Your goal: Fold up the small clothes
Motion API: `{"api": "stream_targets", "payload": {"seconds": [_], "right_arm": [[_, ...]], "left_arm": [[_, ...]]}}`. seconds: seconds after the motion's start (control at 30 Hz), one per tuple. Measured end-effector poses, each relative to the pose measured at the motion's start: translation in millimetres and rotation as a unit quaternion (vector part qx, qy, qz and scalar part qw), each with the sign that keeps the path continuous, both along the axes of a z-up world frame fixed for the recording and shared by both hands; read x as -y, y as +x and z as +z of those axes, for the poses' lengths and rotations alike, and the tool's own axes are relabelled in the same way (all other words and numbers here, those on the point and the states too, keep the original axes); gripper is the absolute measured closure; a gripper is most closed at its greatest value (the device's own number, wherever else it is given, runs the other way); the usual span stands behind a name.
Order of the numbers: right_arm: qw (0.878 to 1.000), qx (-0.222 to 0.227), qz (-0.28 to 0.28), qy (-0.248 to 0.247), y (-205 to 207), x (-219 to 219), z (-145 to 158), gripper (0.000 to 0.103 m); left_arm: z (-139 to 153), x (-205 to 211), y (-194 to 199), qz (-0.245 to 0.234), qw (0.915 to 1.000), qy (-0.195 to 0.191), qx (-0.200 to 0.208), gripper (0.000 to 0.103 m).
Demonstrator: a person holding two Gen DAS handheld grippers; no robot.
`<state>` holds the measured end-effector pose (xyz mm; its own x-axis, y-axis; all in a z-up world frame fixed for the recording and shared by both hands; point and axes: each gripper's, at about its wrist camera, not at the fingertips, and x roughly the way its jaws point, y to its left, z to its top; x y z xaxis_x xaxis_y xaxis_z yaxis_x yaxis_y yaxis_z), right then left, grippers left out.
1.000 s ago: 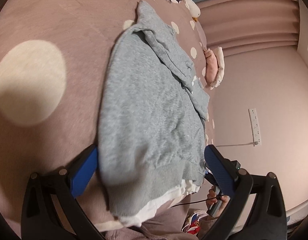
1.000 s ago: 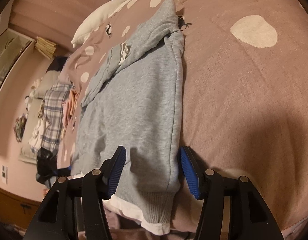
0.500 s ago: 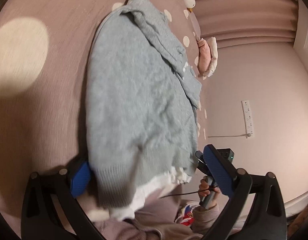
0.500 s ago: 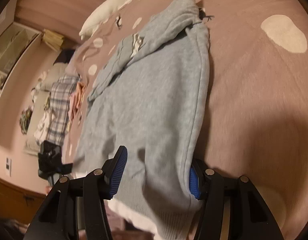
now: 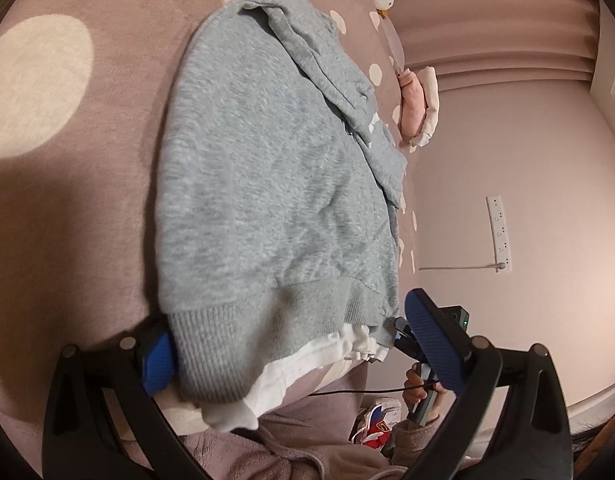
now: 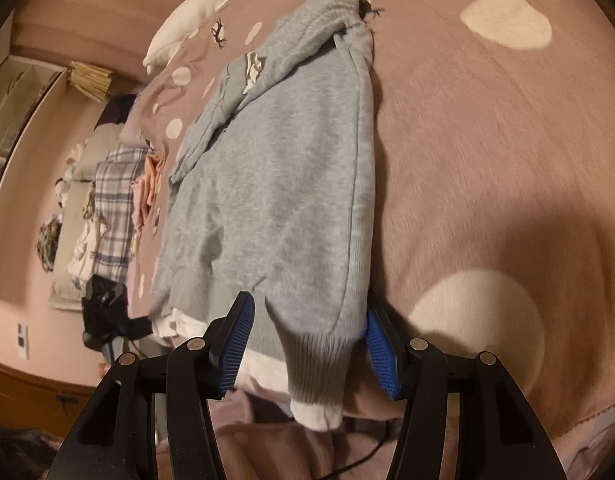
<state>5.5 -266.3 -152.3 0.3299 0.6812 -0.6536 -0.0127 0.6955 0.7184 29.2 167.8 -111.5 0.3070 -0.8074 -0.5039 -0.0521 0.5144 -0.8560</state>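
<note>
A grey sweatshirt (image 5: 267, 168) with a white under-hem (image 5: 307, 356) lies flat on the pink dotted bedspread (image 5: 87, 200), one sleeve folded across its top. My left gripper (image 5: 295, 354) stands wide open around the near hem; its left pad (image 5: 159, 368) is tucked under the hem's left corner. In the right wrist view the sweatshirt (image 6: 287, 184) shows its other hem corner (image 6: 319, 360) between the fingers of my right gripper (image 6: 307, 348), which is open. The right pad (image 6: 381, 354) is against the cloth's edge, the left pad (image 6: 235, 344) apart from it.
A stack of plaid and pink clothes (image 6: 115, 208) lies along the bed's far left edge. A white pillow (image 6: 195, 12) sits at the head. Pink and white cloth (image 5: 417, 108) hangs at the bed's right edge by the wall. A person's fleece-covered lap (image 5: 307, 448) is below the hem.
Both grippers have shifted slightly along the near hem, and its corners now reach deeper between the fingers. The jaw openings look the same.
</note>
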Motion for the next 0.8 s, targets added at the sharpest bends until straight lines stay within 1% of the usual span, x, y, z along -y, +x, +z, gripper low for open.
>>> {"api": "stream_targets", "payload": {"seconds": [0.1,0.13,0.17,0.2,0.23,0.27,0.3,0.37,0.4,0.47,0.53,0.57,0.6,0.63,0.67,0.73,0.77,0.8], "right_arm": [[1.0,0.004,-0.003,0.006,2,-8,-2,0.047],[1.0,0.007,-0.005,0.006,3,-11,-1,0.047],[1.0,0.009,-0.003,0.007,5,-15,0,0.047],[1.0,0.011,-0.002,0.004,6,-17,1,0.047],[1.0,0.014,-0.002,0.0,6,-19,2,0.047],[1.0,0.017,0.001,-0.004,5,-20,4,0.047],[1.0,0.019,0.003,-0.01,4,-20,5,0.049],[1.0,0.017,0.007,-0.014,1,-18,4,0.056],[1.0,0.014,0.006,-0.014,-1,-17,3,0.061],[1.0,0.015,0.002,-0.009,-3,-14,1,0.063],[1.0,0.015,-0.002,-0.003,-3,-13,-1,0.064],[1.0,0.017,-0.003,0.0,-3,-13,-1,0.064],[1.0,0.022,-0.005,0.004,-1,-13,0,0.066],[1.0,0.025,-0.005,0.008,0,-14,0,0.069],[0.999,0.029,-0.003,0.014,3,-15,2,0.07],[0.998,0.044,0.001,0.039,8,-18,8,0.073],[0.998,0.051,0.002,0.049,11,-18,11,0.073],[0.996,0.061,0.002,0.067,15,-18,16,0.073]], "left_arm": [[1,6,3,-0.002,1.0,0.006,-0.001,0.003],[3,9,4,-0.002,0.9999,0.011,0.0,0.005],[4,10,3,0.0,0.9999,0.016,0.002,0.014],[3,12,2,0.0,0.9998,0.018,0.001,0.028],[1,12,1,0.0,0.9997,0.024,-0.006,0.035],[-2,12,-1,0.003,0.9994,0.031,-0.013,0.046],[-5,10,-2,0.008,0.9992,0.035,-0.02,0.055],[-11,1,-5,0.021,0.9989,0.026,-0.034,0.066],[-13,-2,-6,0.025,0.9987,0.022,-0.038,0.069],[-14,-5,-7,0.025,0.9986,0.019,-0.043,0.072],[-11,-3,-8,0.015,0.9987,0.028,-0.04,0.074],[-9,-1,-8,0.007,0.9989,0.029,-0.037,0.076],[-7,0,-7,0.002,0.9991,0.026,-0.033,0.081],[-5,2,-5,-0.002,0.9994,0.022,-0.027,0.081],[-3,2,-4,-0.002,0.9997,0.013,-0.021,0.082],[2,-2,-1,0.005,0.9997,-0.024,-0.006,0.087],[5,-5,3,0.012,0.9987,-0.049,0.003,0.088],[9,-7,7,0.018,0.9978,-0.063,0.009,0.088]]}}
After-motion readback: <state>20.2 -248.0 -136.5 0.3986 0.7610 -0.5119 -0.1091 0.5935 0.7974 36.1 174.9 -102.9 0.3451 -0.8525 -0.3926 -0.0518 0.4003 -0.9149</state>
